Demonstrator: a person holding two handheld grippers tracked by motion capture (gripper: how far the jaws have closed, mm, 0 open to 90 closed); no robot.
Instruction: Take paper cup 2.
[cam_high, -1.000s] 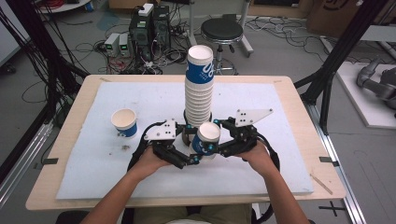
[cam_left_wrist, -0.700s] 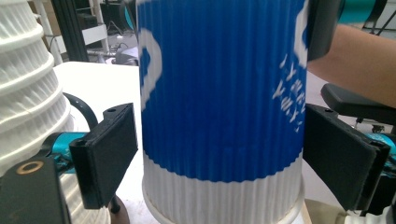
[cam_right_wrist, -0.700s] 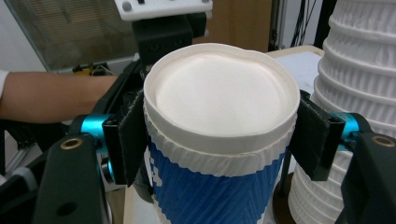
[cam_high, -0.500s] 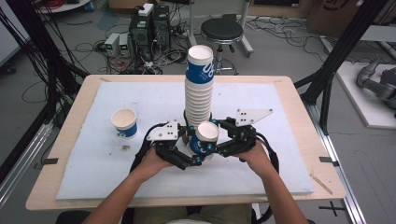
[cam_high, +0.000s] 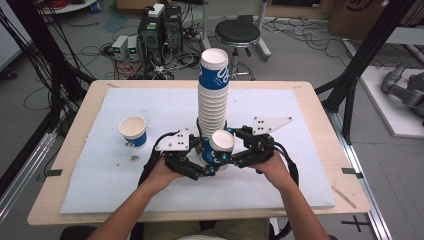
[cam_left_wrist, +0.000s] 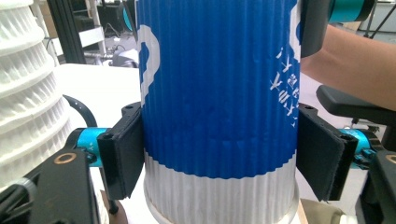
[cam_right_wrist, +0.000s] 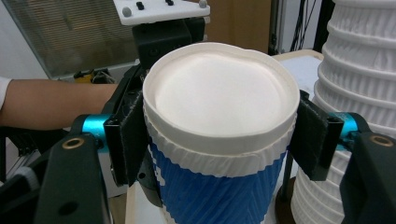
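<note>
A blue and white ribbed paper cup (cam_high: 222, 140) stands upright in front of a tall stack of the same cups (cam_high: 214, 95), held from both sides. My left gripper (cam_high: 209, 162) has just been closing its jaws, and its pads (cam_left_wrist: 123, 158) now press the cup's lower wall (cam_left_wrist: 219, 93). My right gripper (cam_high: 225, 146) is shut on the same cup just under the rim (cam_right_wrist: 219, 93). In the right gripper view the rim looks doubled, as if two cups are nested. The stack rises close beside the grip (cam_left_wrist: 28, 93) (cam_right_wrist: 359, 70).
A single open cup (cam_high: 133, 131) stands on the left of the white mat (cam_high: 300, 170), with a small stain on the mat in front of it. Bare mat lies to the right. Black frame posts, cables and a stool stand beyond the table.
The left gripper's jaws have come in against the cup's sides. Both hands and the cup stay where they were.
</note>
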